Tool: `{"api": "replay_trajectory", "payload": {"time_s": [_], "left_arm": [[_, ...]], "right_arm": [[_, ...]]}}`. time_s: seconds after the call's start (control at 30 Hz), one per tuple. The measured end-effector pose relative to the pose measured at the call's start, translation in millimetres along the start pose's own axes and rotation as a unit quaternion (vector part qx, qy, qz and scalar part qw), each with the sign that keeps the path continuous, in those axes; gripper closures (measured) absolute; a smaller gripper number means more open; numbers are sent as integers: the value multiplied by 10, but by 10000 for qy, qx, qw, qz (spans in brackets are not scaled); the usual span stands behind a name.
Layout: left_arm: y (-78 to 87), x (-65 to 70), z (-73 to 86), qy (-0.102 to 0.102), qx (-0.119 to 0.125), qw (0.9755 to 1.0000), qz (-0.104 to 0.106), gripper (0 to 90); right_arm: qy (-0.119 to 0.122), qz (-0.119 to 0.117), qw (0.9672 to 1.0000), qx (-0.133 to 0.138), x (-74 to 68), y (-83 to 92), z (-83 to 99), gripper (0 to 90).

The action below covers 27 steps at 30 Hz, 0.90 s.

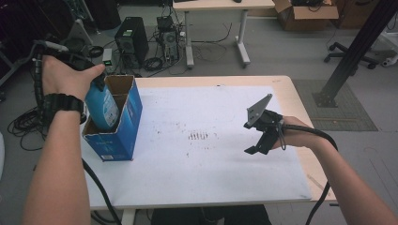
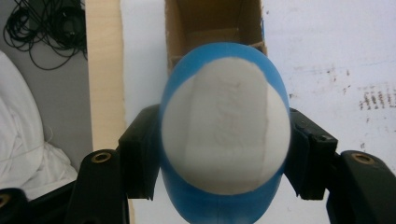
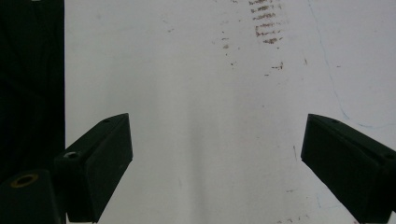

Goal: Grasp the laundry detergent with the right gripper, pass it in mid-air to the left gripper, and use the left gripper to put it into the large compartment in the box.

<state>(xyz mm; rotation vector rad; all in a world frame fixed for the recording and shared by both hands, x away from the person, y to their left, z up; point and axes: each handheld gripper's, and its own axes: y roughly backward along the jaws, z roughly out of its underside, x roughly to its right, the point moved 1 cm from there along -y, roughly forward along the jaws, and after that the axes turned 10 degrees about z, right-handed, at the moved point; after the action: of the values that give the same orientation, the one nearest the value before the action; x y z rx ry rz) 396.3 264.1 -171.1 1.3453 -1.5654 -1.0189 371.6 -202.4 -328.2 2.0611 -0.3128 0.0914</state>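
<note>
Left gripper point(image 2: 224, 154) clamps blue bottle point(image 2: 224, 140) — half inside box point(image 1: 123, 122).

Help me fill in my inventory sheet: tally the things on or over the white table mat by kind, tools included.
Blue bottle: 1
Blue cardboard box: 1
Hand-held tools: 2, the left tool shut on the bottle, the right tool open
Total: 4

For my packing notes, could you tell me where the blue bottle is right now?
In the high view, at the table's left, the blue bottle is clamped in the left gripper, its lower end inside the open blue box.
</note>
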Motion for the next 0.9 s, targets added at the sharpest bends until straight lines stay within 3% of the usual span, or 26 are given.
{"api": "replay_trajectory", "payload": {"time_s": [0.57, 0.9], "left_arm": [[-636, -57, 113, 95, -300, 9995, -43, 381], [-833, -63, 155, 112, -412, 9991, -40, 381]], "right_arm": [[-53, -47, 10000, -7, 1, -39, 61, 85], [-78, -79, 9999, -26, -1, -68, 87, 84]]}}
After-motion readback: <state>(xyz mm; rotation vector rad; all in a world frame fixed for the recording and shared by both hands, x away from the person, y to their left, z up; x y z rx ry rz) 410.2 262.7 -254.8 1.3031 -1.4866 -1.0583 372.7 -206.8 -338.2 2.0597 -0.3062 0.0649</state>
